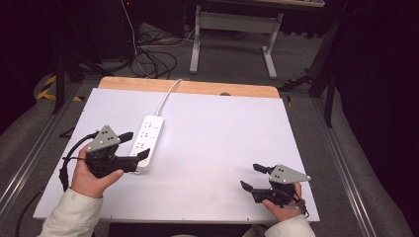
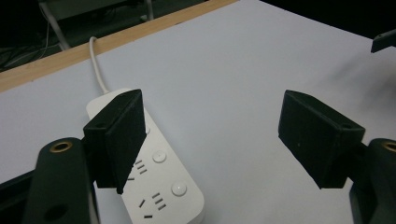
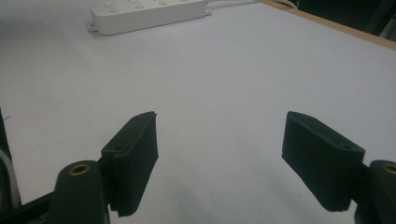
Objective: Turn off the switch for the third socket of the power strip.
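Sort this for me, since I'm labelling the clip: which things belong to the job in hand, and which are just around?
In the job:
power strip with its white cable
left gripper, jaws open beside it

Just around:
right gripper, open over bare table
loose cables on the floor
far table legs

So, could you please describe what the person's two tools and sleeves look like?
Both the left tool and the right tool are black, each with two flat, blocky jaws and a grey three-cornered plate dotted with small holes on top. A black cable trails from the left one. The sleeves are cream-white.
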Demonstrator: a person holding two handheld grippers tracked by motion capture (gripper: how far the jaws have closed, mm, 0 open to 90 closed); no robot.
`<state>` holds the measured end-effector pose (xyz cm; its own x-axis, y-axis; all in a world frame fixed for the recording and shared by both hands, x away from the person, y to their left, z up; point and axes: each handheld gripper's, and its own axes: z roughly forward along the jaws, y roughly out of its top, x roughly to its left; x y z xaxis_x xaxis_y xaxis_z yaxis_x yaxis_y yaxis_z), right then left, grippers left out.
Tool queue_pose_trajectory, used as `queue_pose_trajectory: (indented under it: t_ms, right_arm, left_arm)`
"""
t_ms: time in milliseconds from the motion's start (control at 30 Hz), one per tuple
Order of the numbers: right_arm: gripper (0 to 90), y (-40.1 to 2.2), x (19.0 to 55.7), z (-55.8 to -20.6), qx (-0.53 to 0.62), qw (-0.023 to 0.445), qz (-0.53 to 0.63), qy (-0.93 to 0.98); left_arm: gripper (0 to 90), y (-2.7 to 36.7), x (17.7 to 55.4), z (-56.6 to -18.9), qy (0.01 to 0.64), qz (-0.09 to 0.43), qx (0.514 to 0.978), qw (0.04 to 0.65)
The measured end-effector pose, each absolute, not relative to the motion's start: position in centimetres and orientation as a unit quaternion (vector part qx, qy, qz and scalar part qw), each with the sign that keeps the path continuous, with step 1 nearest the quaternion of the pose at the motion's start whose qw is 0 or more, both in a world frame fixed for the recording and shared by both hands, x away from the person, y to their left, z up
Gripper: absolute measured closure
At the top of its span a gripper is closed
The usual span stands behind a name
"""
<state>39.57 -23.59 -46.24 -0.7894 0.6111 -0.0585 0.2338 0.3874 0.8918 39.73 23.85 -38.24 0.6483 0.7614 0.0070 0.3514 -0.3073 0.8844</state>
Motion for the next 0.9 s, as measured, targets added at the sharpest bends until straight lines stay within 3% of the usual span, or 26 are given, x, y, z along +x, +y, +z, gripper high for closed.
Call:
queue_pose_trajectory:
  t_ms: [633, 900]
  right_arm:
    - [27.2, -23.6, 39.5, -46.2, 0.260, 0.192, 0.490, 0.810]
    - [27.2, -23.6, 39.5, -46.2, 0.260, 0.192, 0.490, 0.810]
  left_arm:
    - [25.9, 27.6, 37.0, -40.0, 0.355, 0.233, 0.760, 0.493]
    - [18.9, 28.7, 36.5, -41.9, 0.360, 0.238, 0.755, 0.495]
